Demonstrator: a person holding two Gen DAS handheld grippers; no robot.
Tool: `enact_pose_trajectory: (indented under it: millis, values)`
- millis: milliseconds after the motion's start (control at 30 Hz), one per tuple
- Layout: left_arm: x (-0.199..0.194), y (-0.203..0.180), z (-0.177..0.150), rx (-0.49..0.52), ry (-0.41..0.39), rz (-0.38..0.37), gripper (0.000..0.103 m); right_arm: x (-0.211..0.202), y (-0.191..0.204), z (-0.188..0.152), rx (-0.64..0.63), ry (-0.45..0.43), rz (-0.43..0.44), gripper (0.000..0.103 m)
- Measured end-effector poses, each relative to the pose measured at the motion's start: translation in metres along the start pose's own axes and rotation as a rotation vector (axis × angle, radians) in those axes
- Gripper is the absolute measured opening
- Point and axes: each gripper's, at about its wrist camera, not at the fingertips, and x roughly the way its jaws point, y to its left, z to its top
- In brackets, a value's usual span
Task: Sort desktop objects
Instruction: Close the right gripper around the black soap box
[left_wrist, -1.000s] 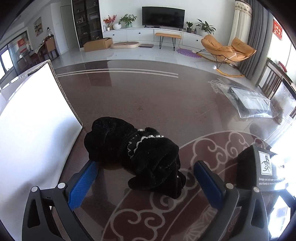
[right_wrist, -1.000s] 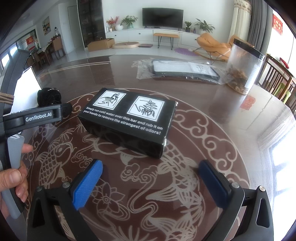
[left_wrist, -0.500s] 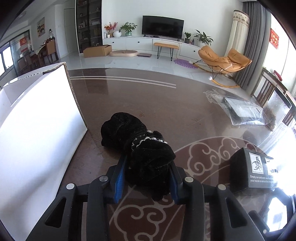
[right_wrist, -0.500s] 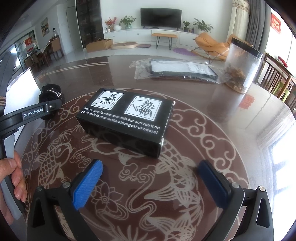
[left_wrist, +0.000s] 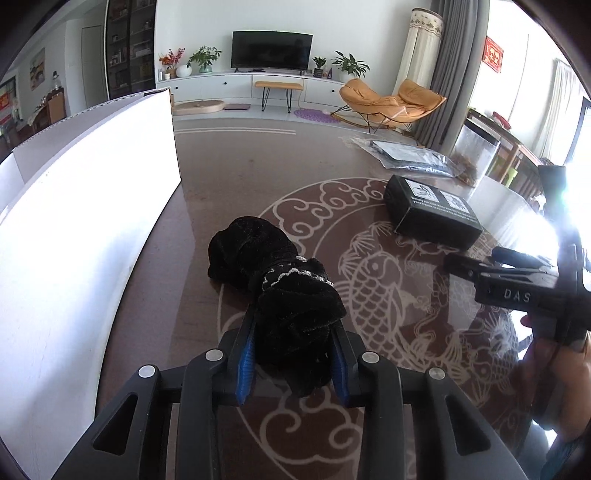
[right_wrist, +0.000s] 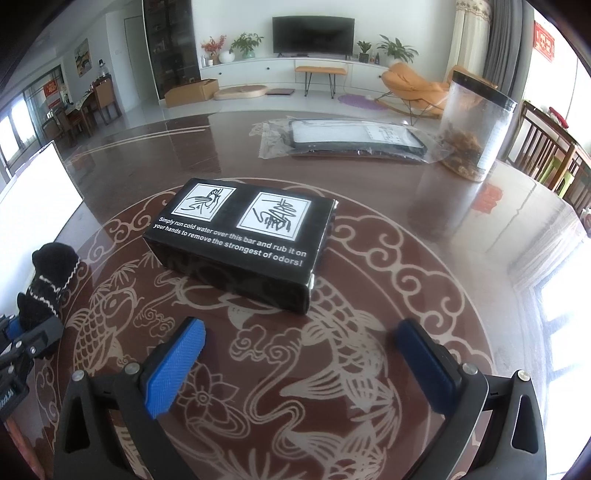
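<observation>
A black velvet bundle (left_wrist: 266, 258) with white lace trim lies on the patterned table top. My left gripper (left_wrist: 293, 325) has its blue pads pressed on the bundle's near end, and its jaws are still closing. From the right wrist view the same bundle (right_wrist: 51, 273) shows at the far left, with the left gripper (right_wrist: 22, 332) at its near end. A black printed box (right_wrist: 240, 236) rests flat in the table's middle, also seen as the black box (left_wrist: 432, 212). My right gripper (right_wrist: 297, 332) stands open just in front of the box, with nothing between its fingers.
A tall white carton wall (left_wrist: 92, 221) stands close on the left. A clear jar (right_wrist: 476, 129) with brown contents and a plastic bag (right_wrist: 354, 138) holding a dark flat item sit at the far side. A hand (left_wrist: 554, 369) holds the right gripper at the right.
The left gripper's jaws went from wide open to pressed on the bundle's near end. It then swung away from the white carton, drawing the bundle nearer. The right gripper stayed still.
</observation>
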Motion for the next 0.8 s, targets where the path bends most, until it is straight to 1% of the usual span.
enact_pose_trajectory:
  millis: [67, 133, 233, 267, 400, 600, 800]
  values:
    - [-0.005, -0.001, -0.005, -0.002, -0.001, 0.013, 0.033, 0.000, 0.000, 0.000, 0.000, 0.000, 0.000, 0.103]
    - [-0.005, -0.004, -0.006, 0.007, 0.000, 0.043, 0.033, 0.000, 0.000, 0.000, 0.000, 0.000, 0.000, 0.103]
    - [-0.002, -0.015, -0.006, 0.063, 0.007, 0.116, 0.035, 0.000, 0.000, 0.000, -0.004, 0.000, 0.001, 0.103]
    - [-0.002, -0.016, -0.006, 0.073, 0.006, 0.128, 0.035, 0.000, 0.000, 0.000, -0.004, 0.000, 0.001, 0.103]
    - [-0.002, -0.010, -0.003, 0.045, 0.007, 0.102, 0.034, 0.001, 0.000, 0.001, -0.010, 0.003, 0.010, 0.103]
    - [-0.001, -0.012, -0.003, 0.049, 0.007, 0.108, 0.034, 0.009, 0.000, 0.013, -0.197, 0.000, 0.138, 0.103]
    - [-0.001, -0.012, -0.003, 0.049, 0.007, 0.108, 0.034, 0.027, -0.008, 0.036, -0.364, -0.003, 0.258, 0.103]
